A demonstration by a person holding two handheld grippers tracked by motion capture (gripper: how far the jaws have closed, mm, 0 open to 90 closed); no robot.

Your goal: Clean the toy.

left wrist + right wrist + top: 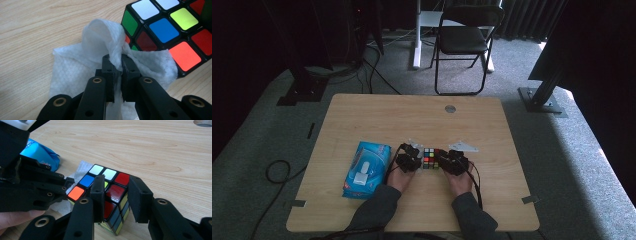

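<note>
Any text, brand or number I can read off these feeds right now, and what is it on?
No text here can be read.
Blue wipes pack: print on its face in the high view and near its edge in the right gripper view, too small and blurred to read.
Puzzle cube: plain coloured stickers, no letters or numbers.
White wipe pinched in the left gripper: blank.
Right gripper, at the cube: no markings.

- Left gripper (117,65), bottom centre of its own view, jaws pinched tight together on a white wipe (75,67).
- Right gripper (116,192), low centre of its view, jaws parted around a cube's (110,195) corner.
- Both hands low centre in the high view.
</note>
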